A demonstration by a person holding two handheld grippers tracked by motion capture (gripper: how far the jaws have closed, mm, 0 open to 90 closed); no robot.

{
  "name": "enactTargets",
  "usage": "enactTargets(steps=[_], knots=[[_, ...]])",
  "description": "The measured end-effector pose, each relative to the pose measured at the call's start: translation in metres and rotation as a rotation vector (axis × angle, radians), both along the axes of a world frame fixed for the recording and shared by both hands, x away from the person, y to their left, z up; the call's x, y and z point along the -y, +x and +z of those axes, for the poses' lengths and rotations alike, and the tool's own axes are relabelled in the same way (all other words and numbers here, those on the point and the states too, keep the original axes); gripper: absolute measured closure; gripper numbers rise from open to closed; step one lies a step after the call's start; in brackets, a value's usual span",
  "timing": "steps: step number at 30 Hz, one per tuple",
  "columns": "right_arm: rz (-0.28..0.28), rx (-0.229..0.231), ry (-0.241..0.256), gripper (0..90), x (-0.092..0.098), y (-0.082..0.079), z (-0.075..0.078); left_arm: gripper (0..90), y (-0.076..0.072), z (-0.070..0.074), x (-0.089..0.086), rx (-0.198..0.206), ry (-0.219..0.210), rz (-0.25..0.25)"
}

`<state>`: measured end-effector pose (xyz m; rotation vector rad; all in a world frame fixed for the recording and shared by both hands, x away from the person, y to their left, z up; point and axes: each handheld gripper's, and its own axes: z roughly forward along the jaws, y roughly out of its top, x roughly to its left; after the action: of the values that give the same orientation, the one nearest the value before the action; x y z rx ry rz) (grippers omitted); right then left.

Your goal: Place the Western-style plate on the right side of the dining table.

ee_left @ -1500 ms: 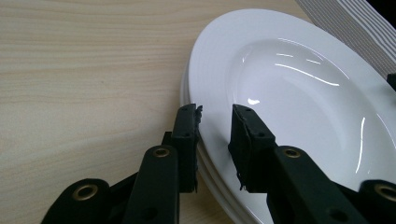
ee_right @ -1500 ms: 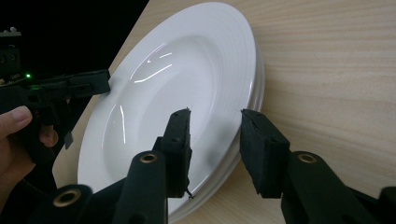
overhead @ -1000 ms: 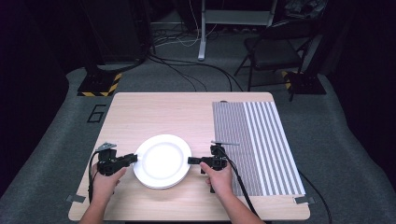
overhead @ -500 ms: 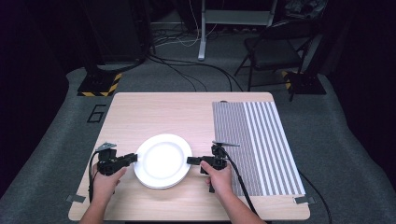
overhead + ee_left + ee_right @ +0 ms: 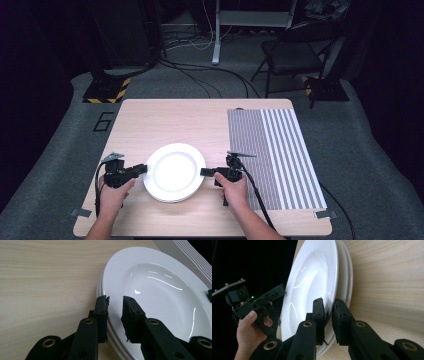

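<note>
While both tongs straddle opposite rims of the top white plate (image 5: 175, 170), left tongs (image 5: 115, 305) gape slightly and right tongs (image 5: 329, 307) look nearly closed; lifting it off the stack seems not yet done.

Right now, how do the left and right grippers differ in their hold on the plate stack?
The left gripper stands with its jaws apart over the top plate rim, a gap showing; the right gripper has its jaws closer, the rim between them. The left is at the stack's left edge, the right at its right edge. Both point inward at the rim.
</note>
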<state>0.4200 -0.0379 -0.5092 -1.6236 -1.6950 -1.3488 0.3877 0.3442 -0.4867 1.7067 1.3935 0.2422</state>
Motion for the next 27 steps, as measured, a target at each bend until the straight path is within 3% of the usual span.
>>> enactTargets(steps=[5,8,13,27], knots=[[-0.012,-0.008,0.020,82.0,0.004,0.000,-0.001,71.5,0.000,0.000,0.002,0.009,-0.003,-0.009],[-0.017,-0.045,0.056,83.3,0.009,0.001,-0.001,72.8,0.000,0.000,0.003,0.010,-0.002,-0.008],[-0.024,-0.039,0.059,83.4,0.010,0.002,0.000,74.2,0.001,-0.001,0.002,0.004,-0.010,-0.008],[0.044,-0.078,0.084,76.9,0.001,0.000,-0.005,74.8,0.001,-0.001,0.001,0.007,-0.012,-0.002]])
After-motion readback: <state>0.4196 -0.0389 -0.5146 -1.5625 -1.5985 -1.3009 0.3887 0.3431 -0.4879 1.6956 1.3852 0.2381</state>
